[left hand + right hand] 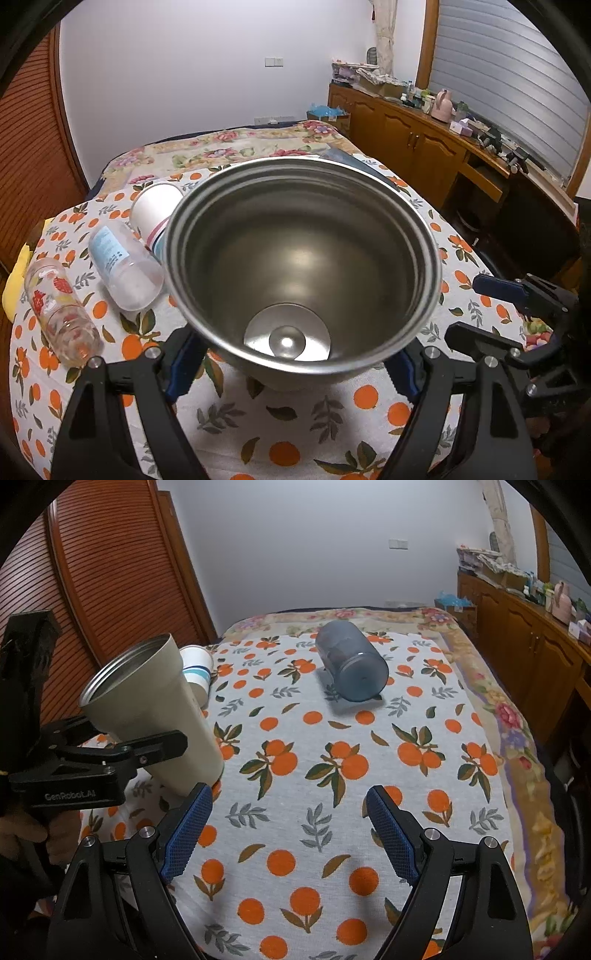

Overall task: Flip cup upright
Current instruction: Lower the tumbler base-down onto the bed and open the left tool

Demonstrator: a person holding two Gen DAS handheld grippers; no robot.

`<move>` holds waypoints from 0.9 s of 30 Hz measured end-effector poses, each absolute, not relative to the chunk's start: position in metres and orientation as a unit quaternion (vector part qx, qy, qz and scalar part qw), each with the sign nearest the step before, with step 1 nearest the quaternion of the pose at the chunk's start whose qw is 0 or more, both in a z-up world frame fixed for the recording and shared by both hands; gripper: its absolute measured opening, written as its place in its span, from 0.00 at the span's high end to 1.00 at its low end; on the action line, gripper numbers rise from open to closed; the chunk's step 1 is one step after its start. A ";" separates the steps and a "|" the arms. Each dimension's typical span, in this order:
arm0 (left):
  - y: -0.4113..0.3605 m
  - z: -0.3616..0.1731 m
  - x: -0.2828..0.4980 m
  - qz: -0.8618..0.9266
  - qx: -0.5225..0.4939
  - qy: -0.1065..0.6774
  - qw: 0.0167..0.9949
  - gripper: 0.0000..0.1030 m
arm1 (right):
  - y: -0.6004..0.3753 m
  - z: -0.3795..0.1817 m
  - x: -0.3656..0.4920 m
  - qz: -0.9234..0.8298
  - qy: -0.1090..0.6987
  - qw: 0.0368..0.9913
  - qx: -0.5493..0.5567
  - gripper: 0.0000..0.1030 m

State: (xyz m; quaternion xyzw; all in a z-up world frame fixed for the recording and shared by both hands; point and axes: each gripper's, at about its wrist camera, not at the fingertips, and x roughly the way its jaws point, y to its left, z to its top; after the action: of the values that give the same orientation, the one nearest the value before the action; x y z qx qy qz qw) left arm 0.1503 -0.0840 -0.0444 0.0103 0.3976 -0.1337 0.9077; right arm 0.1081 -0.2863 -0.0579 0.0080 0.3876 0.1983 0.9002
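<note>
The left gripper (155, 751) is clamping the steel cup (155, 705), tilted, base touching the cloth (332, 738) beside the paper cup (197, 668). Finish rotating around that base before releasing. The right gripper (288, 834) is hanging spread, empty.

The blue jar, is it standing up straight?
No, the blue jar lies on its side on the orange-print cloth, its round bottom facing the right claw's camera.
</note>
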 end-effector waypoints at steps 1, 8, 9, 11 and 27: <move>-0.083 -0.044 0.149 -0.134 0.008 0.397 0.908 0.19 | -0.286 -0.058 0.108 0.198 0.388 0.900 0.008 0.15; -0.076 -0.039 0.135 -0.127 0.006 0.382 0.915 0.19 | -0.285 -0.055 0.107 0.198 0.382 0.903 0.011 0.15; -0.075 -0.039 0.133 -0.126 0.006 0.381 0.916 0.19 | -0.284 -0.055 0.107 0.198 0.382 0.903 0.011 0.15; -0.072 -0.038 0.129 -0.124 0.006 0.377 0.918 0.19 | -0.282 -0.053 0.106 0.198 0.379 0.904 0.011 0.15; -0.027 -0.014 0.070 -0.077 0.007 0.301 0.951 0.09 | -0.259 -0.026 0.062 0.185 0.285 0.940 0.010 0.10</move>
State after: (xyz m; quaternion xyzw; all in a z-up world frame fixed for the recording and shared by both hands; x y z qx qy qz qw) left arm 0.0695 -0.0271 -0.0144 0.0071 0.3009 -0.0767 0.9505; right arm 0.0623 -0.2585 -0.0262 0.0095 0.2853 0.1848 0.9404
